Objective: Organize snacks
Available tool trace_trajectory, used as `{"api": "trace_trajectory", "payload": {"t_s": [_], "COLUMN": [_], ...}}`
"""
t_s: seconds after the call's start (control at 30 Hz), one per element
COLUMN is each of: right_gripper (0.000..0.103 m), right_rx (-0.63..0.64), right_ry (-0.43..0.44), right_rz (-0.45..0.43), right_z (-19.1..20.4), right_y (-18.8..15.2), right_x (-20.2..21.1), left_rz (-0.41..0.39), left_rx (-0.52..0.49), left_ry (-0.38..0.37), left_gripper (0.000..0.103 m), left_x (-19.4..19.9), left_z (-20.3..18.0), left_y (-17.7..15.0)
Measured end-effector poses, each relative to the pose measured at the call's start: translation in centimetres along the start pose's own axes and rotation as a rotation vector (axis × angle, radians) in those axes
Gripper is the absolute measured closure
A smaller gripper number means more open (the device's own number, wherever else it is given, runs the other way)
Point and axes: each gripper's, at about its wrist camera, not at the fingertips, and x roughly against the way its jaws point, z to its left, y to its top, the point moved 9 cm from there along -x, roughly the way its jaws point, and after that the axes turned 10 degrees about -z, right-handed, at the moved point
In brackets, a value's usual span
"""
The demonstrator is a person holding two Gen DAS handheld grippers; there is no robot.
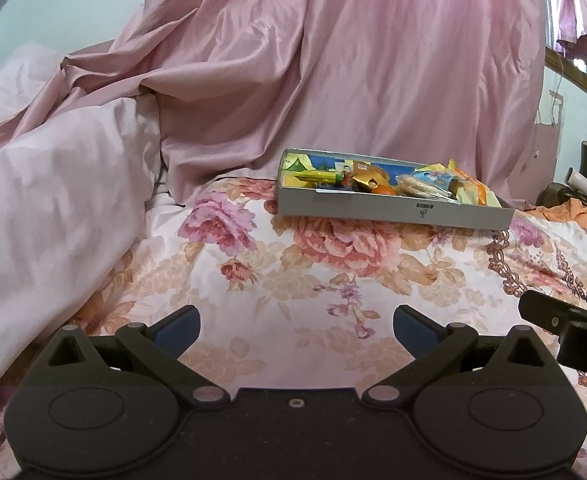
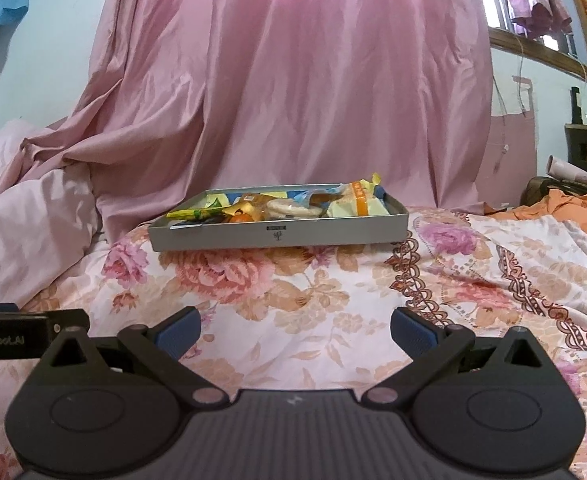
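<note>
A shallow grey box lies on the floral bedspread, ahead and right in the left wrist view, ahead and centred in the right wrist view. It holds several wrapped snacks: a yellow-green packet, a round cracker pack, an orange-and-white pack. My left gripper is open and empty, low over the bedspread, well short of the box. My right gripper is open and empty, also short of the box.
A pink curtain hangs behind the box. A pale pink duvet is bunched at the left. Orange cloth and a rolled paper lie at the far right. The other gripper's body shows at the frame edges.
</note>
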Motion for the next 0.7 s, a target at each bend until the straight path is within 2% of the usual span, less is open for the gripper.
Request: {"api": "trace_trajectory", "payload": {"t_s": [0.7], "right_gripper": [0.0], "right_rx": [0.008], "right_ry": [-0.013], "right_rz": [0.0], "right_z": [-0.1], "right_y": [-0.36], "right_x": [-0.1], "left_rz": [-0.036], "left_rx": [-0.002], "left_ry": [-0.002], "left_gripper": [0.001], "left_x": [0.21], "left_z": [0.14], "left_y": [-0.1]}}
